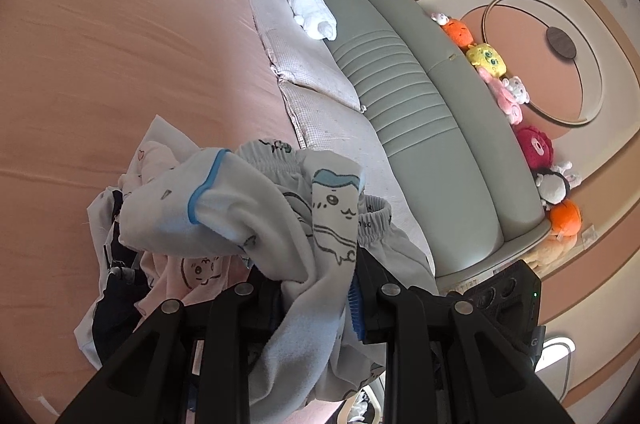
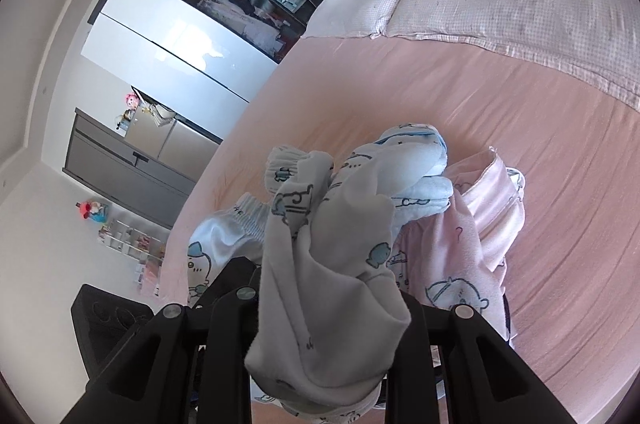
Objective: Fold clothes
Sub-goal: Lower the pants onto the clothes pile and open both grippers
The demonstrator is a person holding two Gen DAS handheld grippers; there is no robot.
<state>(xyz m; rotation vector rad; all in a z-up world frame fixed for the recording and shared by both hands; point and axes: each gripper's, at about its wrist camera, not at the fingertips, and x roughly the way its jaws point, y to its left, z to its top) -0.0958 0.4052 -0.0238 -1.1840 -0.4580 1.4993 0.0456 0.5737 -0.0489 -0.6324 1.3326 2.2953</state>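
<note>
You have both tools clamped narrowly on one pale blue cartoon-print fleece garment (image 1: 320, 224): left gripper (image 1: 316, 288) and right gripper (image 2: 328, 300) each pinch a bunched fold, probably to spread it. It hangs over the pink pyjama pile (image 2: 480, 224) on the salmon-pink bedsheet (image 1: 120, 64), grey padded headboard (image 1: 420, 104) beyond.

— Any lettering to read?
— Just a single pale "G", on dark grey plastic casing (image 1: 535, 338) at the right edge of the left wrist view.
— Anything on the clothes?
— A small dark question mark, printed on pink fleece garment (image 2: 460, 252). Tiny marks on pale blue-white cartoon-printed garment (image 1: 328, 208), too small to make out.
</note>
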